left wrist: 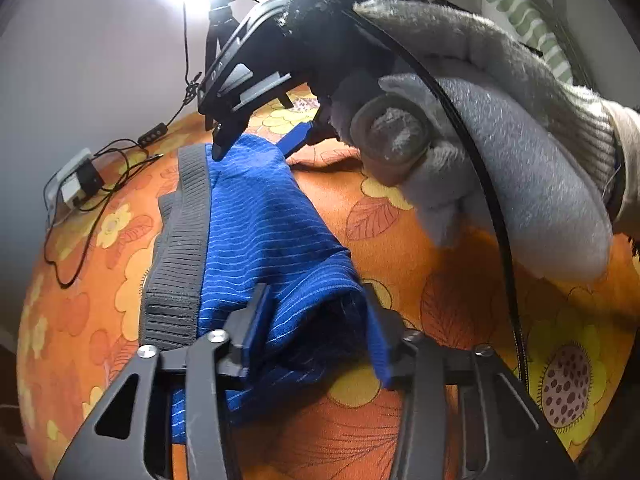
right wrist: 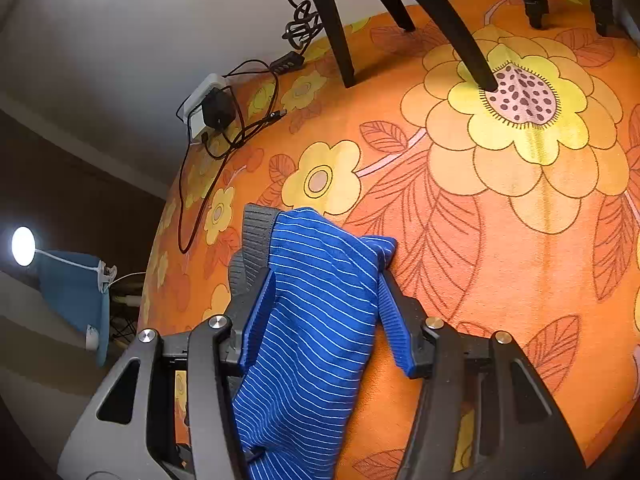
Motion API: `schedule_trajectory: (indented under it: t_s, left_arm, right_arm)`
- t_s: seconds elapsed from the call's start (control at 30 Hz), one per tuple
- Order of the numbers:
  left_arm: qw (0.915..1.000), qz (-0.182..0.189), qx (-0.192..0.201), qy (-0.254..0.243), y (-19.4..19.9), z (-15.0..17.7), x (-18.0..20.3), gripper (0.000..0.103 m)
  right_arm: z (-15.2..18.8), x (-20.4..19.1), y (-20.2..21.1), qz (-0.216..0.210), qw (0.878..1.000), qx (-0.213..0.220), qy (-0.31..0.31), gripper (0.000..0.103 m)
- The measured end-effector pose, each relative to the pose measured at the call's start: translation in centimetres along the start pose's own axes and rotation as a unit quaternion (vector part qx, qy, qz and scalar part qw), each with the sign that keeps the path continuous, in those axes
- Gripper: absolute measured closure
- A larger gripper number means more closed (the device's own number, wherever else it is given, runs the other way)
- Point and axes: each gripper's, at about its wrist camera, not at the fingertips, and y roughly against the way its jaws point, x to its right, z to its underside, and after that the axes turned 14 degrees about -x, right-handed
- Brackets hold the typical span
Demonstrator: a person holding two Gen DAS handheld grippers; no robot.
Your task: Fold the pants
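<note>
Blue pin-striped pants [left wrist: 264, 232] with a grey ribbed waistband [left wrist: 188, 240] lie bunched in a long fold on the orange flowered cloth [left wrist: 420, 240]. My left gripper [left wrist: 316, 328] is open, its blue pads on either side of the near end of the fabric. My right gripper [left wrist: 260, 136], held by a grey-gloved hand [left wrist: 500, 152], reaches the far end of the pants. In the right wrist view the pants [right wrist: 316, 312] lie between the open fingers of my right gripper [right wrist: 328, 312], with the waistband [right wrist: 256, 236] at the left.
A white power strip with a black adapter [right wrist: 208, 110] and loose black cables [right wrist: 192, 200] sits at the cloth's far left edge. Black tripod legs [right wrist: 336, 32] stand on the cloth at the back. A lamp [right wrist: 23, 246] shines beyond the left edge.
</note>
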Motion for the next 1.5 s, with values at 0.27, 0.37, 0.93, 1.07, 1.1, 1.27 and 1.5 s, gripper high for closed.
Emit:
schedule_trajectory:
  t_s: [0.27,0.37,0.93,1.07,1.1,1.27,1.5]
  left_arm:
    - [0.9974,0.049,0.02,0.048,0.4,0.1,-2.0,0.087]
    - [0.9946,0.067,0.031,0.073,1.0,0.5,-2.8,0.088]
    - [0.9707,0.129,0.136,0.15,6.1,0.7,-4.6,0.091]
    - [0.9681,0.141,0.154,0.138,7.0,-0.5,-3.3,0.091]
    - [0.9671,0.146,0.161,0.133,7.2,-1.0,-2.7,0.091]
    - [0.9648,0.159,0.177,0.112,7.3,-3.3,-0.7,0.091]
    - [0.9614,0.174,0.197,0.082,7.1,-8.2,2.3,0.091]
  right_arm:
    - [-0.3,-0.3,-0.8,0.006,1.0,-0.003,-0.007,0.079]
    - [-0.3,-0.1,-1.0,0.002,1.0,-0.01,-0.019,0.088]
    - [0.7,-6.3,5.6,0.033,0.998,0.033,0.048,0.092]
    - [1.1,-6.8,8.2,0.041,0.996,0.048,0.056,0.092]
    - [1.1,-6.7,8.8,0.042,0.996,0.051,0.056,0.092]
    - [1.0,-5.7,12.6,0.048,0.995,0.07,0.057,0.093]
    - [0.1,-2.9,18.4,0.06,0.992,0.099,0.057,0.093]
